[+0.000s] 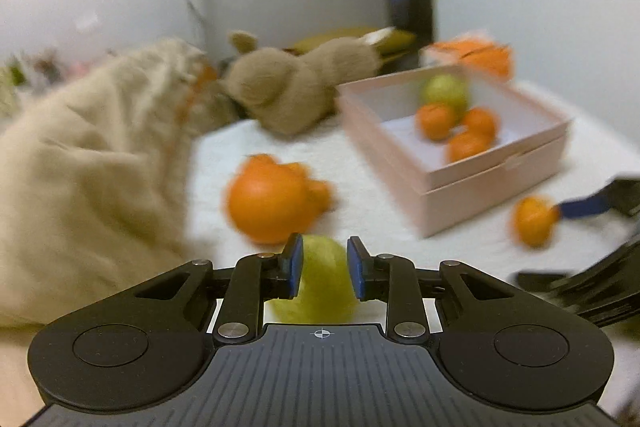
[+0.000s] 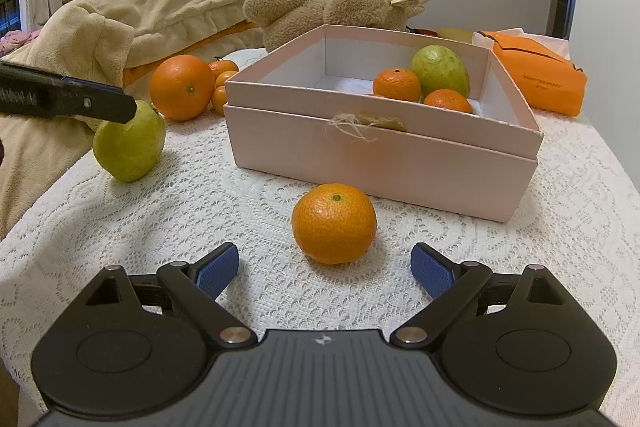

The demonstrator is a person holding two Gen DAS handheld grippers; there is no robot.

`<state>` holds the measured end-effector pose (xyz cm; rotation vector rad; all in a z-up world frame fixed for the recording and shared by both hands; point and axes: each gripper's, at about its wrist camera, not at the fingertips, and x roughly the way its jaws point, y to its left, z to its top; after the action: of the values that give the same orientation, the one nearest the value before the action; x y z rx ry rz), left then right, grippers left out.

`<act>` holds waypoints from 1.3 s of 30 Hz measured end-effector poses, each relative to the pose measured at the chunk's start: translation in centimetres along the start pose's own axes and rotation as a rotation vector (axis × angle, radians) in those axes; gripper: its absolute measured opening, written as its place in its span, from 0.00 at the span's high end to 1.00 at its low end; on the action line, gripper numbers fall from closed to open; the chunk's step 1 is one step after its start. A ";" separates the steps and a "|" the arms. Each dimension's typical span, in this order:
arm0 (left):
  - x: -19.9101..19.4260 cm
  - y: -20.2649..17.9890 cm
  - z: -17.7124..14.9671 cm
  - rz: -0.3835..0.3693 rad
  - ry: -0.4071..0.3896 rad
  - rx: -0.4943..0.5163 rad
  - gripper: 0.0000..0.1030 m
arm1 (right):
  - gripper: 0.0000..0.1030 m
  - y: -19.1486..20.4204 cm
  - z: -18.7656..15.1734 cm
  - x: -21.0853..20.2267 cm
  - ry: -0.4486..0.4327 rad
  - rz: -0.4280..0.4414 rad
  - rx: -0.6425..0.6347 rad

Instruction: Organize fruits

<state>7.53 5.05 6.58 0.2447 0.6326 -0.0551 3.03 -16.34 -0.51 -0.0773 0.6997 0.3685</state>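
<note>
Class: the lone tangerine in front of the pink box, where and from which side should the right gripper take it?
Grip the tangerine across its widest middle, coming straight forward. It sits stem-up, clear of the box, centred ahead of the open right gripper.

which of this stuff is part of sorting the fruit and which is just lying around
Part of the job:
- pink box
- green pear between the left tongs
- mandarin ahead of the open right tongs
- big orange

Just lying about:
- plush toy
- beige blanket
- orange pouch
</note>
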 end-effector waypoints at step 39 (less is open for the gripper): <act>4.7 7.0 -2.1 -0.051 0.090 -0.370 0.31 | 0.07 0.1 0.0 0.1 0.001 0.002 0.005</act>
<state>10.97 12.48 3.63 -0.1267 0.7258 0.0249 3.05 -16.21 -0.60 -0.0723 0.7016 0.3692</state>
